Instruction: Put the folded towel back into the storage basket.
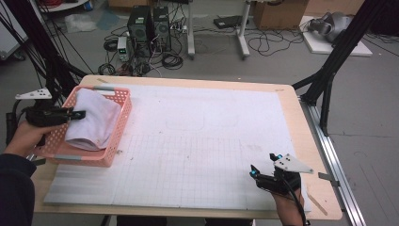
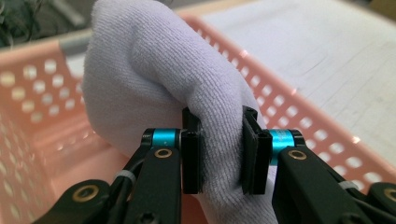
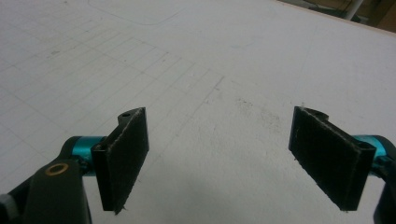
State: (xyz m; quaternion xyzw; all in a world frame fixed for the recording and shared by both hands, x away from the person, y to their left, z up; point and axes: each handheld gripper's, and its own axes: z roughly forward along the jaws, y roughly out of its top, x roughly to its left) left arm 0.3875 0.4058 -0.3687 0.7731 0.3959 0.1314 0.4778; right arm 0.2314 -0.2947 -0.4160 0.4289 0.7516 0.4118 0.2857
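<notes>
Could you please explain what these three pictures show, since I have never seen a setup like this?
No robot works here: a person holds a two-jaw tool in each hand. The high view looks down on the table from above the person; the other two cameras ride on the tools and look along their black jaws. At the table's left stands a pink basket with a folded white towel in it. The left gripper pinches a fold of that towel; in its own view the pads press into the cloth. The right gripper hovers open over the bare white gridded mat, holding nothing.
</notes>
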